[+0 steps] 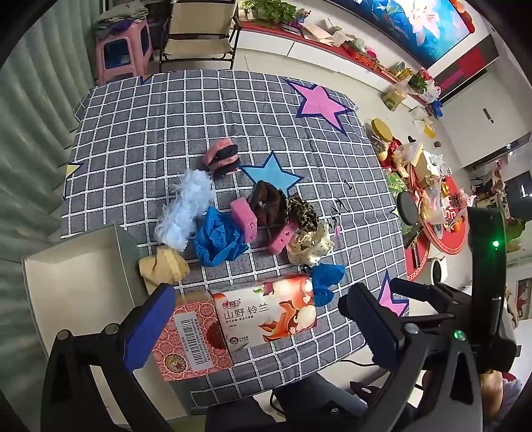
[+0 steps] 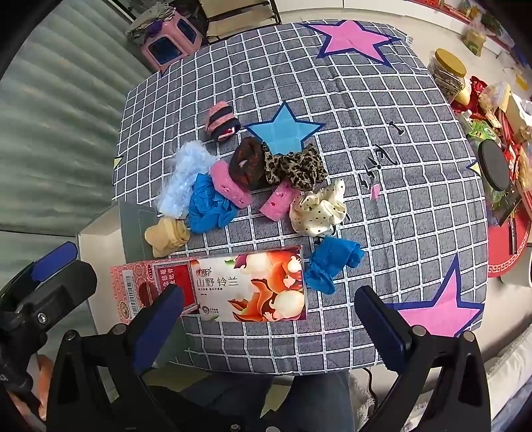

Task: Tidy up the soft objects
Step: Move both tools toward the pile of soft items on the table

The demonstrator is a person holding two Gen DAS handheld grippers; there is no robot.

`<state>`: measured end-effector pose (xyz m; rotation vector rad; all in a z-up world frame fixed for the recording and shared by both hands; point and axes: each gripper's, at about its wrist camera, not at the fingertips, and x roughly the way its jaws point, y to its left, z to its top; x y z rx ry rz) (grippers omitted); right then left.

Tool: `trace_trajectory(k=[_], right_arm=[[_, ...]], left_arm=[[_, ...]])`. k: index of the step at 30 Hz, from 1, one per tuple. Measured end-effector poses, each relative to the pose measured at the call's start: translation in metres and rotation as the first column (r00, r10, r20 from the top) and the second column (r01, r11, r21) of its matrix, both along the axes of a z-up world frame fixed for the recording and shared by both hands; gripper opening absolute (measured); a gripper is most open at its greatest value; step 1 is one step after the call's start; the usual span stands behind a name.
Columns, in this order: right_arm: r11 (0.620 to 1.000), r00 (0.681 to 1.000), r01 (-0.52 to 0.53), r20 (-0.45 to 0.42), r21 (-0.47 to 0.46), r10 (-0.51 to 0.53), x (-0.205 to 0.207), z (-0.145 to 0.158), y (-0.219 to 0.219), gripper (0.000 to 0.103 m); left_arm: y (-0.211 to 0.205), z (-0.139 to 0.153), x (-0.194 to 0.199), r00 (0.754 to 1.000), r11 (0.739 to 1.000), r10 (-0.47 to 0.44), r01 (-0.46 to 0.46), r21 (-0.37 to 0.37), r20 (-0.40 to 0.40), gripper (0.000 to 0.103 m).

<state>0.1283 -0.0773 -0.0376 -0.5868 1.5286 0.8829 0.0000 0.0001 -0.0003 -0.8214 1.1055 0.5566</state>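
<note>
A heap of soft things lies mid-table: a fluffy light-blue piece (image 1: 186, 207) (image 2: 184, 177), blue gloves (image 1: 219, 241) (image 2: 207, 202) (image 2: 331, 262), pink sponges (image 1: 244, 221) (image 2: 229, 184) (image 2: 279, 201), a brown scrunchie (image 2: 247, 162), a leopard scrunchie (image 2: 296, 167), a dotted cream scrunchie (image 2: 317, 209), a tan sock (image 1: 164, 269) (image 2: 166, 236) and a pink-black roll (image 1: 222, 156) (image 2: 221, 121). A tissue pack (image 1: 266, 310) (image 2: 252, 287) lies on a red box (image 1: 186, 335) at the near edge. My left gripper (image 1: 259, 329) and right gripper (image 2: 269, 332) hang open and empty above the near edge.
A grey open box (image 1: 83, 262) (image 2: 109, 229) stands at the table's left edge. A cluttered red side table (image 1: 429, 199) stands to the right. A pink stool (image 1: 124, 50) and a chair (image 1: 199, 30) stand beyond the far edge.
</note>
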Motion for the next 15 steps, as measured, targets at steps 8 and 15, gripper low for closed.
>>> trace_trajectory(k=[8,15], right_arm=[[1.0,1.0,-0.01,-0.003,-0.006,0.01,-0.0025,-0.001,-0.0006,0.103],[1.0,1.0,-0.01,-0.001,-0.01,0.01,-0.0025,-0.0009,0.0,0.103]], left_arm=[[0.0014,0.0018,0.0017,1.0,1.0,0.011,-0.011,0.002,-0.006,0.103],[0.0,-0.0021,-0.0013,1.0,1.0,0.014,-0.014,-0.002,-0.007,0.103]])
